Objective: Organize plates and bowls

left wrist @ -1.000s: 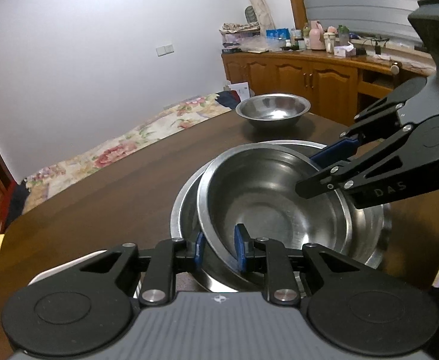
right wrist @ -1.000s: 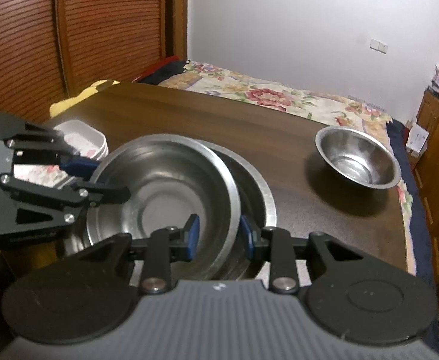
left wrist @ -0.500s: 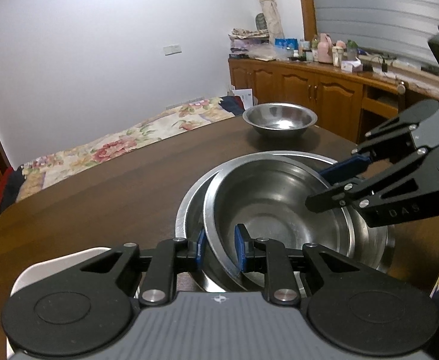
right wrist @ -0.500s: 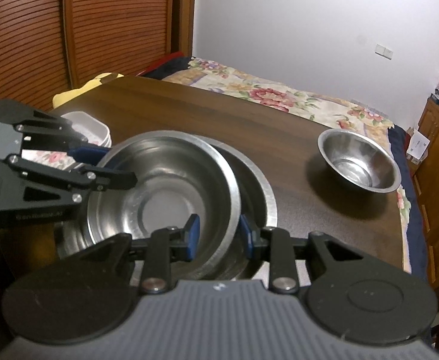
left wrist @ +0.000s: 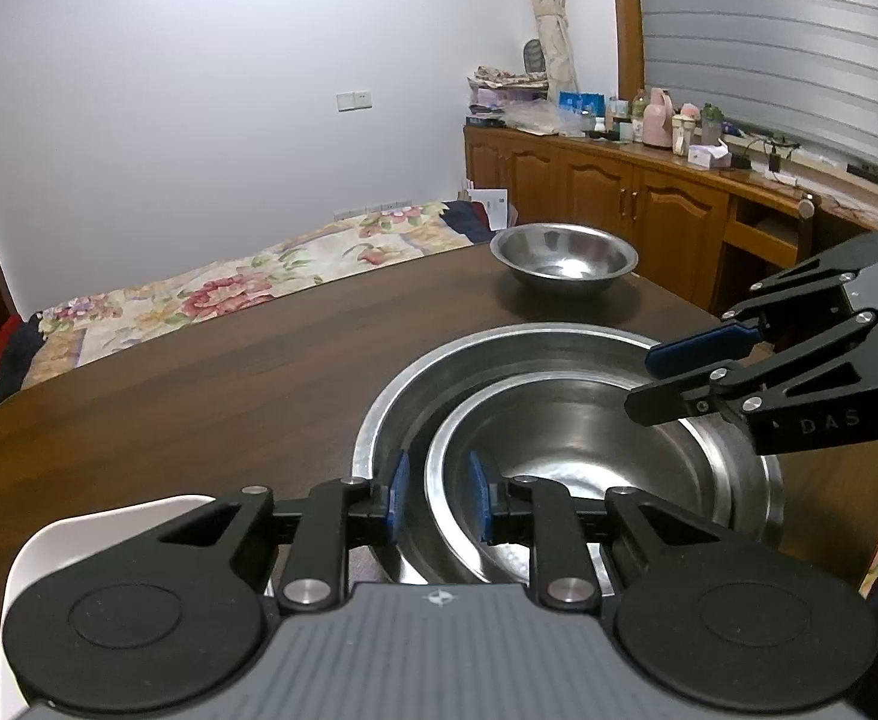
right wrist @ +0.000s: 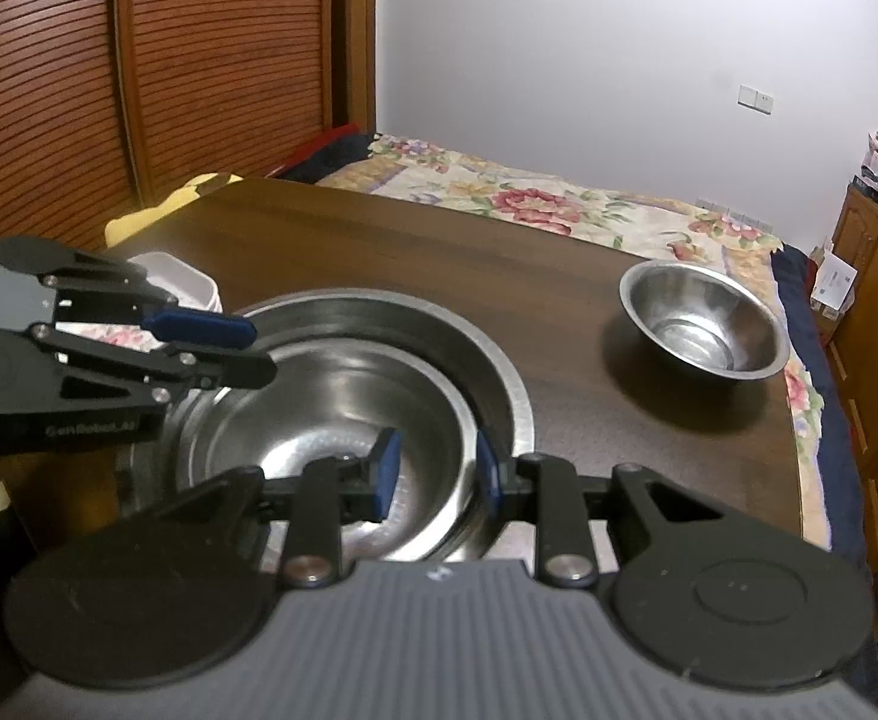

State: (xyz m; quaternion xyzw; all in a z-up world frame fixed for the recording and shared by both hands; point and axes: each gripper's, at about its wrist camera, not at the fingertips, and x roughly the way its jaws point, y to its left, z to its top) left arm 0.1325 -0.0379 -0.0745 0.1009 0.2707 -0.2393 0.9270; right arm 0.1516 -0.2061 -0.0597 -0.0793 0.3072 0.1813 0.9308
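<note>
A medium steel bowl [left wrist: 589, 450] [right wrist: 319, 432] rests nested inside a large steel bowl [left wrist: 469, 354] [right wrist: 439, 318] on the dark wooden table [left wrist: 199, 390]. My left gripper [left wrist: 437, 498] [right wrist: 262, 351] is shut on the medium bowl's rim on one side, one blue pad inside the bowl and one outside. On the opposite side my right gripper [right wrist: 436, 468] [left wrist: 640, 384] grips the same rim in the same way. A smaller steel bowl [left wrist: 565, 252] [right wrist: 703, 318] stands alone near the table's far corner.
A white dish [left wrist: 109, 540] [right wrist: 181, 282] sits beside the large bowl, under my left gripper. Beyond the table lies a floral bedspread [left wrist: 229, 288]. Wooden cabinets [left wrist: 649, 210] with clutter on top line the wall behind the small bowl.
The medium bowl, which sat raised and tilted over the large bowl, has sunk level into it. Both grippers kept their hold on its rim, and the left wrist rolled slightly.
</note>
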